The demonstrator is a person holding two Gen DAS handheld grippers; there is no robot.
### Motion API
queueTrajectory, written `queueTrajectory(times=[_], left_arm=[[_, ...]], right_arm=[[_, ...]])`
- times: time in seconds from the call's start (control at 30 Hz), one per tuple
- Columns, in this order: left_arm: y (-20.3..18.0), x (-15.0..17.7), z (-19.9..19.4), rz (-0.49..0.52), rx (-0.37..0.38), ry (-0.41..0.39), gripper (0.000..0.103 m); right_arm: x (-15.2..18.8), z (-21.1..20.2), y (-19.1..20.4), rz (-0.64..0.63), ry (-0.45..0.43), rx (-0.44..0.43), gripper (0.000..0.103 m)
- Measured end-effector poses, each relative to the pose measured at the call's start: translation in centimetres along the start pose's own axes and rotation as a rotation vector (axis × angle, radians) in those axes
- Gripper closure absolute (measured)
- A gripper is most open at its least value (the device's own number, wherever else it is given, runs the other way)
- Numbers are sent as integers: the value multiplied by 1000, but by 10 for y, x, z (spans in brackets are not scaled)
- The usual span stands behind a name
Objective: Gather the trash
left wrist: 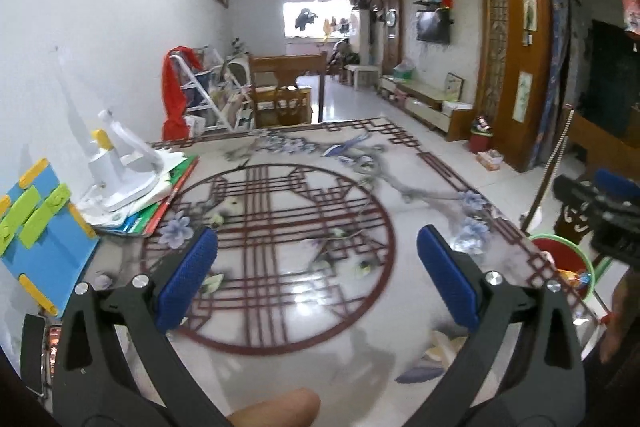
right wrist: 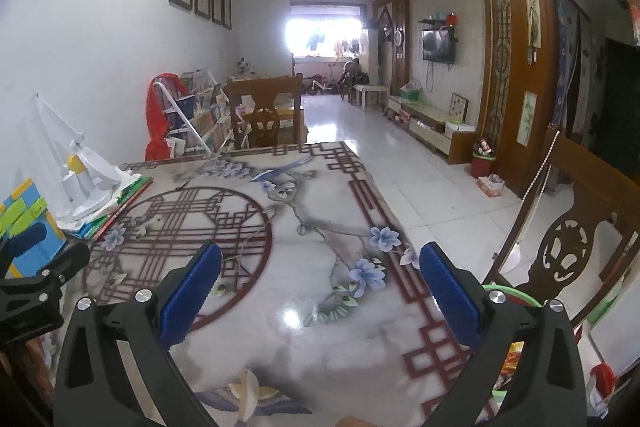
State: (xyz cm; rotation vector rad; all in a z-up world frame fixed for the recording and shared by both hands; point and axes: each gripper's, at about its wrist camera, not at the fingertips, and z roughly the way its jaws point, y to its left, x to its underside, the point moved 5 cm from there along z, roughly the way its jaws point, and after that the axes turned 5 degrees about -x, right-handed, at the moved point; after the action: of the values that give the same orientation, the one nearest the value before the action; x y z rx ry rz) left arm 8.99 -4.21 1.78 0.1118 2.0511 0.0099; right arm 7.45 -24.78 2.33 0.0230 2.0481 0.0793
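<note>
Table (left wrist: 304, 291) middle bare, open; lamp (left wrist: 116, 171), books (left wrist: 160, 195), blue box (left wrist: 44, 227) crowd table's left edge; chair (right wrist: 568, 251) off right edge.

L gripper (left wrist: 316, 267) jaws wide apart, empty, over patterned table (left wrist: 304, 311); green-rimmed red bin (left wrist: 568, 259) off to its right; lamp (left wrist: 116, 175) far left.

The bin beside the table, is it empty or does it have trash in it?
Not empty: colourful wrappers lie inside the green-rimmed red bin, seen past the table edge.
</note>
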Motion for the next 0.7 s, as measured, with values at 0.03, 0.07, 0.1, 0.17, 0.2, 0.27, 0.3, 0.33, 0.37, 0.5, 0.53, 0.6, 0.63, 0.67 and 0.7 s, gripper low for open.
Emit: queueTrajectory(times=[0.03,0.07,0.1,0.17,0.2,0.27,0.3,0.33,0.37,0.5,0.53,0.6,0.63,0.67,0.7], left_arm=[[-2,1,0,0,12,0,5],[-3,2,0,-1,16,6,5],[-4,3,2,-6,17,15,5],[-6,8,4,-11,19,32,5],[-7,10,5,-5,16,42,5],[-10,13,8,7,11,53,5],[-11,14,8,7,10,57,5],[-11,15,8,5,13,58,5],[-11,15,8,3,14,57,5],[-10,15,7,8,2,49,5],[-10,16,6,12,-9,47,5],[-10,16,7,9,-6,49,5],[-9,16,7,4,-4,50,5],[-9,15,7,3,-5,50,5],[-9,15,7,6,-3,50,5]], right_arm=[[2,0,0,-5,4,-2,7],[4,1,1,-10,11,-2,7],[6,2,1,-14,21,-5,7],[10,3,2,-16,35,-8,7],[12,4,2,-14,38,-13,7],[14,5,2,-11,40,-10,7],[14,5,1,-12,41,-4,7],[15,5,0,-11,40,1,7],[14,5,-1,-5,43,1,7],[13,5,-3,13,39,0,7],[13,4,-4,13,37,0,7],[13,4,-4,12,39,-3,7],[13,4,-4,11,39,-3,7],[13,4,-3,8,38,-4,7],[13,4,-3,6,38,-4,7]])
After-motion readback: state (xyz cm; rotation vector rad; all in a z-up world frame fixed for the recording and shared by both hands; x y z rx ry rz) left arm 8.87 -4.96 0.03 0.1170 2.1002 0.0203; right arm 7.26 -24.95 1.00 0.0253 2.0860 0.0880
